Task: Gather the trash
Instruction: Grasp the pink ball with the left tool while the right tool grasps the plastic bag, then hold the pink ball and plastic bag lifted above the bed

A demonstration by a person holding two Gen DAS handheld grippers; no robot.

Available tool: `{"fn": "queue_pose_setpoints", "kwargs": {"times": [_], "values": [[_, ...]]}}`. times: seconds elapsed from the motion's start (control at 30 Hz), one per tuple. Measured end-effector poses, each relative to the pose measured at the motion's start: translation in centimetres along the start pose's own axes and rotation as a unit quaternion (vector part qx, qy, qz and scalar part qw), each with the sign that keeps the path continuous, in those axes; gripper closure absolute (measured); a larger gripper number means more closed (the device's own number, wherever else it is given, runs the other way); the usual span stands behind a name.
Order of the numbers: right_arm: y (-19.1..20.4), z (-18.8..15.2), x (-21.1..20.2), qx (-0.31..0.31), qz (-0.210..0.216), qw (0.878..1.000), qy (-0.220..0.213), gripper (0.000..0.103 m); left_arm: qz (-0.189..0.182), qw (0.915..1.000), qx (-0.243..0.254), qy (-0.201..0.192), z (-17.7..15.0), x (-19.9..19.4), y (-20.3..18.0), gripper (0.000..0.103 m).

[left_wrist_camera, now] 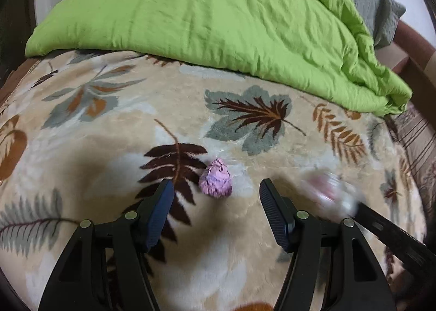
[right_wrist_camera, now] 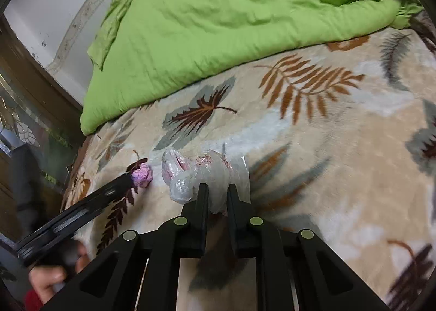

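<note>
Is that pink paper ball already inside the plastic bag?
No, the pink paper ball lies on the blanket beside the plastic bag.

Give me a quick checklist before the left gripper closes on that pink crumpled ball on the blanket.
1. Left gripper jaws open: ok.
2. Pink paper ball lined up between the jaws: ok, though it sits just ahead of the fingertips.
3. Pads touching the ball: not ok, not yet.
4. Right gripper shut on the clear plastic bag: ok.
5. Bag mouth open to take the ball: cannot tell.
6. Leaf-print blanket free of the jaws: cannot tell.
</note>
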State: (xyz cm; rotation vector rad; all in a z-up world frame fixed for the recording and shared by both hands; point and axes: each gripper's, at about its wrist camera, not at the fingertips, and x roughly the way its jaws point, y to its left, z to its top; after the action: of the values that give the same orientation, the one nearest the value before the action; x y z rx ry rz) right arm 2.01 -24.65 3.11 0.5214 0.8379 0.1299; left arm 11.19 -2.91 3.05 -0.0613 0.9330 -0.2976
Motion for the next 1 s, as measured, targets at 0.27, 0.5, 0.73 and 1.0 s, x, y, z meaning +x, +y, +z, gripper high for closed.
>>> {"fn": "queue_pose_setpoints", "kwargs": {"times": [0.27,0.5,0.73,1.0], "values": [[0.7,-2.4,-4.4,-0.011,0.005,1.000,-0.019,0.089,0.013,0.9996,0.013,0.020,-0.8,1.9,-0.3,0.079],[2.1,-4.4,-7.4,-0.018,0.009,0.999,-0.026,0.089,0.002,0.9998,0.019,0.001,-3.5,-3.1,-0.4,0.079],[2.9,-7.1,-10.2,-0.024,-0.004,0.999,-0.030,0.089,0.031,0.9970,0.048,-0.051,-8.0,-10.2,-2.2,0.079],[3.0,-10.2,-12.6,-0.023,-0.016,0.999,-0.031,0.089,0.061,0.9923,0.061,-0.089,-12.6,-15.7,-3.1,0.079]]}}
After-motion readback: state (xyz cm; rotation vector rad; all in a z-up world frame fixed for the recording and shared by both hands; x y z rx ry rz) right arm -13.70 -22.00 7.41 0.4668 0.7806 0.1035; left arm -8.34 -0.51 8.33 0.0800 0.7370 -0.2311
